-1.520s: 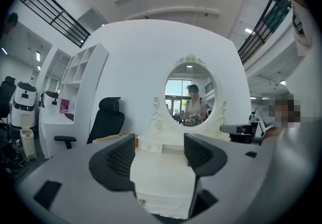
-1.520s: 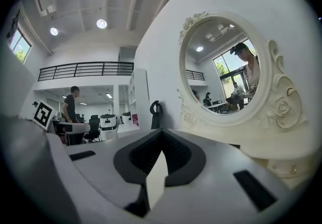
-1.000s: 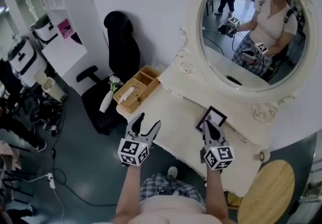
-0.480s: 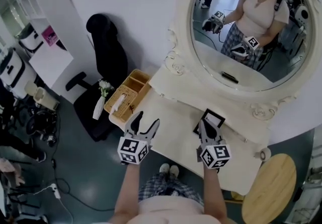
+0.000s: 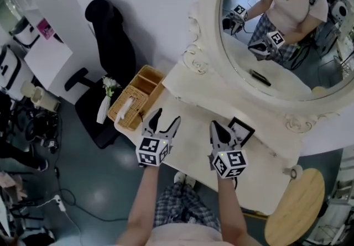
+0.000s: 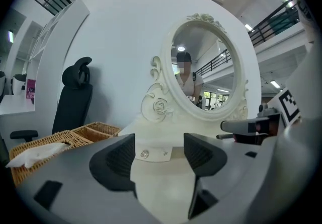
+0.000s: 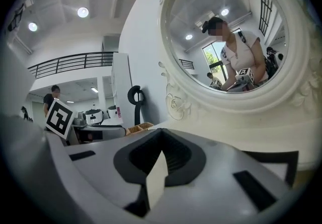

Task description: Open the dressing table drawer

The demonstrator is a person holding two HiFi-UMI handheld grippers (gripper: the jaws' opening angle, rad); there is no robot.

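The white dressing table (image 5: 191,129) stands under an oval mirror (image 5: 276,29). My left gripper (image 5: 166,119) hovers open over the table top's left part, with nothing between its fingers. In the left gripper view the left gripper (image 6: 159,147) faces a small drawer front (image 6: 153,154) with two knobs at the mirror's base, some way off. My right gripper (image 5: 217,127) hangs shut and empty over the table's middle, just left of a black picture frame (image 5: 241,130). In the right gripper view, the right gripper (image 7: 161,140) has its jaws meeting at the tips.
A wicker basket (image 5: 135,98) with tissues sits at the table's left end, and a black office chair (image 5: 105,46) stands beyond it. A round wooden stool (image 5: 293,209) is at the lower right. A cable and power strip (image 5: 55,200) lie on the floor to the left.
Both grippers have moved forward from the table's front edge to over its top. The left stays open and the right stays shut.
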